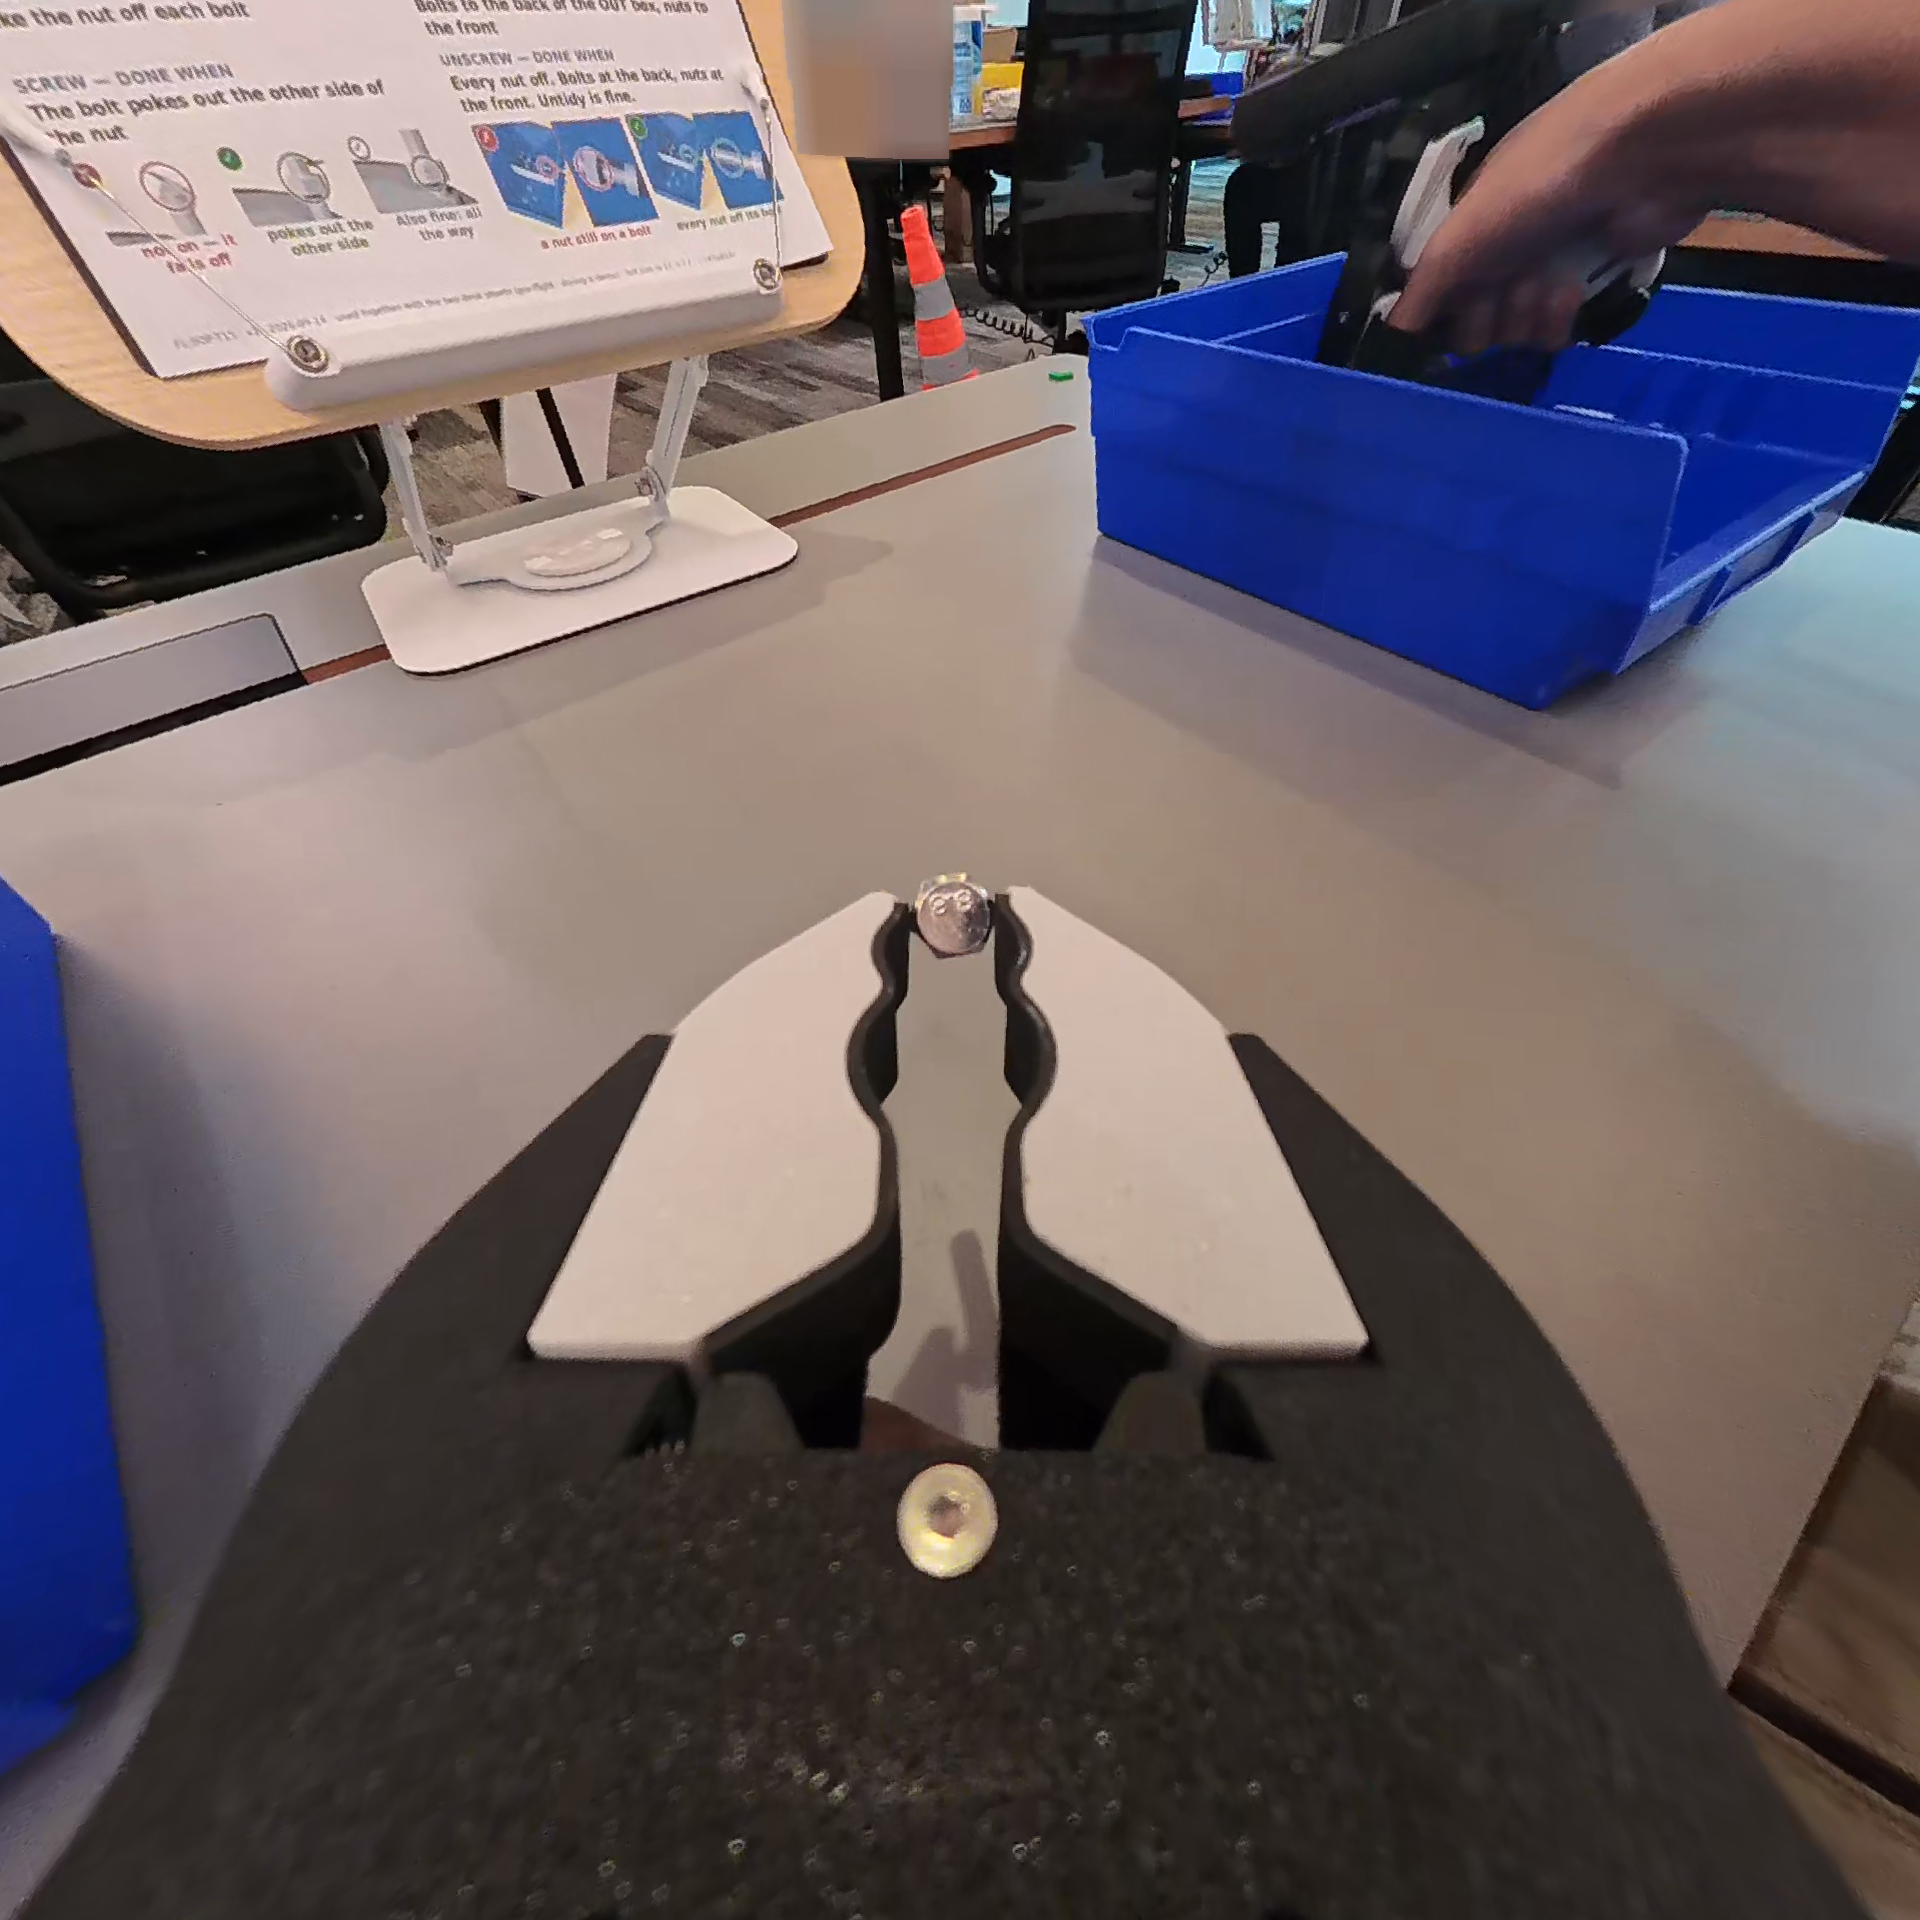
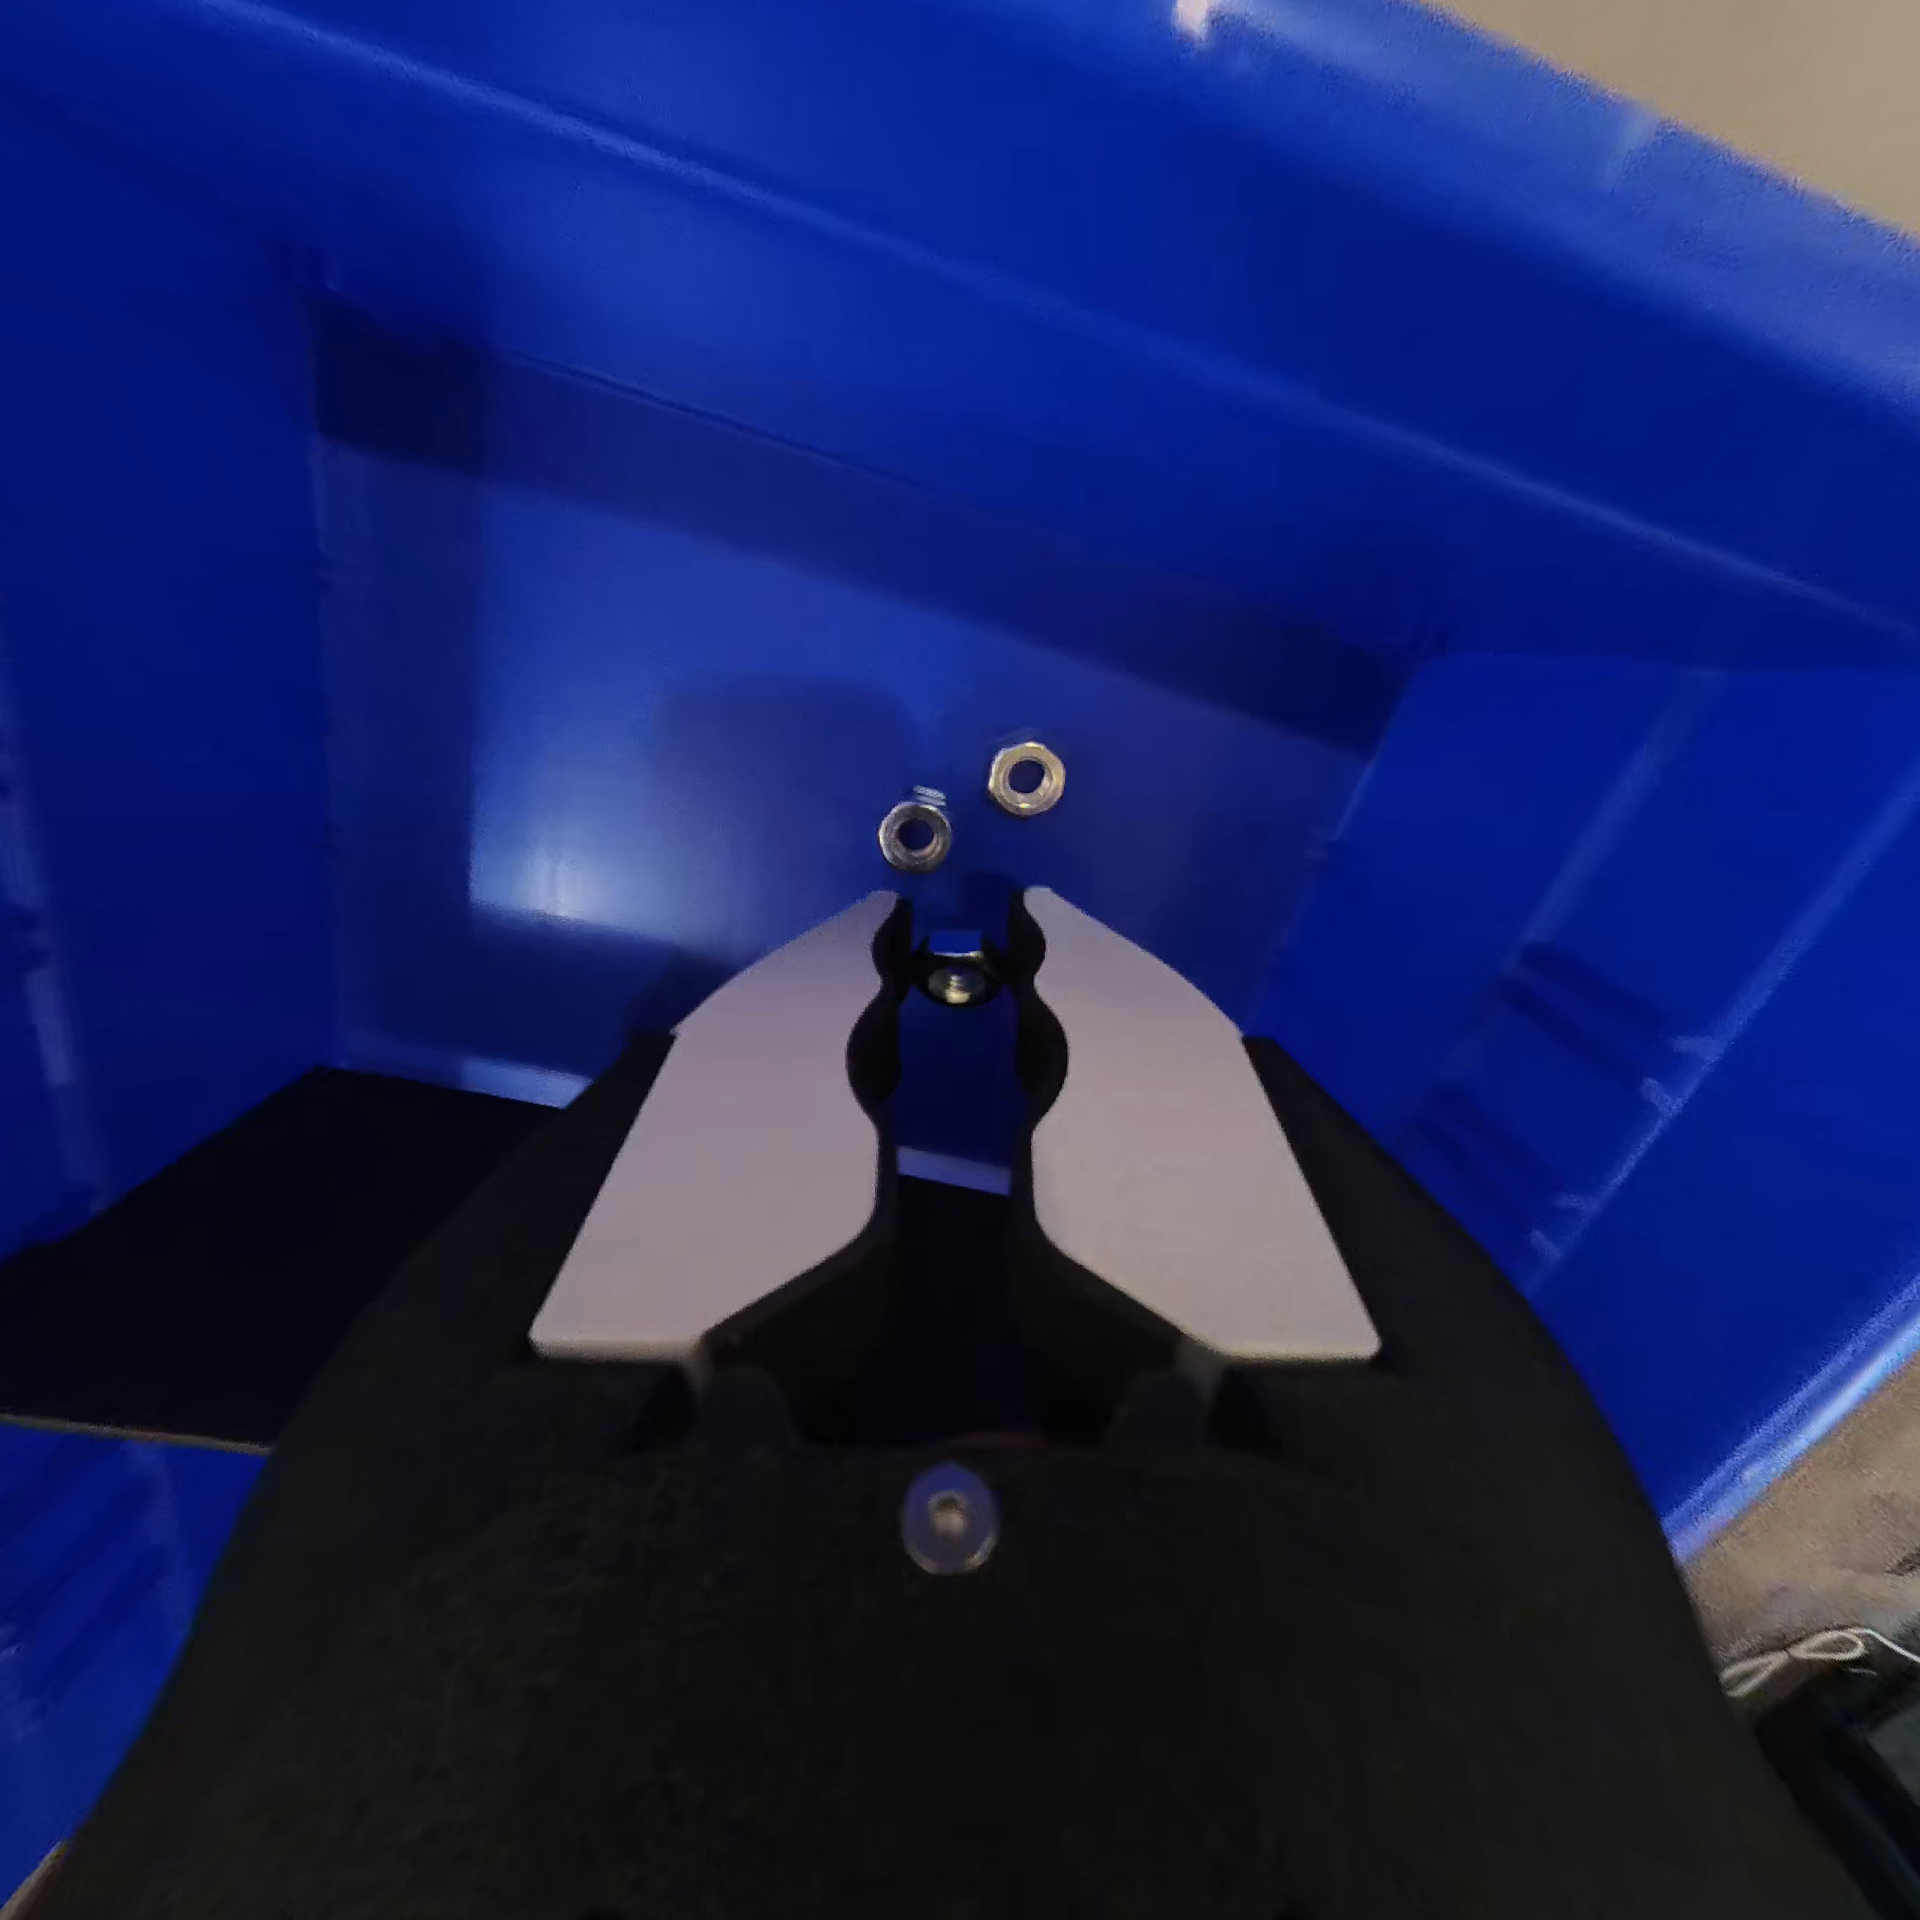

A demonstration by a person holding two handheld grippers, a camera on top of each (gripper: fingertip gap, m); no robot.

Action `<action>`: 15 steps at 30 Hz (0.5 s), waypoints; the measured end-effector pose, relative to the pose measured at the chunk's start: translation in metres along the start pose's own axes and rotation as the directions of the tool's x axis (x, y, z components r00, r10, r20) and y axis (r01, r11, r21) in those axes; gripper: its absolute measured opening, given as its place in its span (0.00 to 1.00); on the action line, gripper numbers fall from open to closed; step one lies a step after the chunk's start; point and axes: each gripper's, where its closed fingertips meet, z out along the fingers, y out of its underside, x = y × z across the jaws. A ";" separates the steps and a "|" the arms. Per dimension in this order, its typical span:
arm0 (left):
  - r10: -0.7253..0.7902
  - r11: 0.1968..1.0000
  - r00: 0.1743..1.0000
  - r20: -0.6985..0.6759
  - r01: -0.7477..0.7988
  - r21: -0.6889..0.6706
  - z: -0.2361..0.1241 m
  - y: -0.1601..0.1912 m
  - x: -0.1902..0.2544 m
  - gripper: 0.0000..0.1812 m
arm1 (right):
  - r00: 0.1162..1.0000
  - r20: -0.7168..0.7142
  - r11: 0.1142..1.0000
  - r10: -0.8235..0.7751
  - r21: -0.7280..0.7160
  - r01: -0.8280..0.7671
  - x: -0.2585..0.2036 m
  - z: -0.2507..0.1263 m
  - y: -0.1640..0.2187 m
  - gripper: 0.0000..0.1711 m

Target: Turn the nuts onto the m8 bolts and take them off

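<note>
Grey table, printed instruction sheet; left hand-held gripper clamps bolt; right hand-held gripper clamps nut in blue bin.

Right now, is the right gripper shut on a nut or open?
Shut on a nut: the right gripper sits inside the blue bin, its fingertips clamping a nut; two more nuts lie loose beyond.

Shiny silver metal bolt and nuts, glossy blue plastic bin, matt smooth grey tabletop. Upper left, the stand looks like pale wood with white paper.
</note>
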 end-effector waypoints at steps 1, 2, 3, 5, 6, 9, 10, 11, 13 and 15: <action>0.001 1.000 1.000 -0.001 -0.001 -0.002 0.000 0.000 0.000 0.08 | 1.000 -0.004 1.000 -0.002 -0.001 0.002 0.000 0.000 0.000 0.10; 0.001 1.000 1.000 -0.001 -0.001 -0.002 0.000 0.000 0.000 0.08 | 1.000 -0.009 1.000 0.002 0.001 -0.002 0.000 0.000 -0.001 0.10; 0.001 1.000 1.000 -0.002 -0.001 -0.002 0.000 0.001 0.000 0.08 | 1.000 -0.012 1.000 0.012 0.009 -0.012 0.001 0.000 -0.003 0.14; -0.006 1.000 1.000 -0.001 0.006 -0.002 -0.001 0.001 -0.001 0.08 | 1.000 -0.009 0.998 0.021 0.052 -0.020 0.000 -0.005 -0.008 0.17; -0.008 1.000 1.000 0.001 0.008 0.001 -0.001 0.000 -0.002 0.08 | 0.999 -0.028 0.996 0.019 0.089 -0.016 0.002 -0.010 -0.011 0.21; -0.005 1.000 1.000 0.013 0.005 0.004 -0.001 -0.001 -0.006 0.08 | 0.999 -0.041 0.964 0.026 0.266 -0.014 -0.006 -0.046 -0.023 0.29; -0.001 1.000 1.000 0.019 0.001 0.003 -0.002 -0.001 -0.009 0.08 | 1.000 -0.026 0.932 0.009 0.361 0.001 -0.020 -0.069 -0.027 0.31; 0.001 1.000 1.000 0.030 -0.001 0.002 -0.002 -0.001 -0.013 0.08 | 0.999 -0.031 0.878 -0.039 0.477 0.049 -0.041 -0.097 -0.030 0.31; -0.012 1.000 0.999 0.038 0.012 0.003 -0.001 -0.002 -0.022 0.08 | 0.981 -0.094 0.692 -0.167 0.698 0.185 -0.098 -0.154 -0.027 0.30; -0.017 1.000 0.998 0.052 0.017 0.000 0.000 -0.002 -0.031 0.08 | 0.945 -0.197 0.470 -0.262 0.829 0.303 -0.162 -0.192 -0.008 0.30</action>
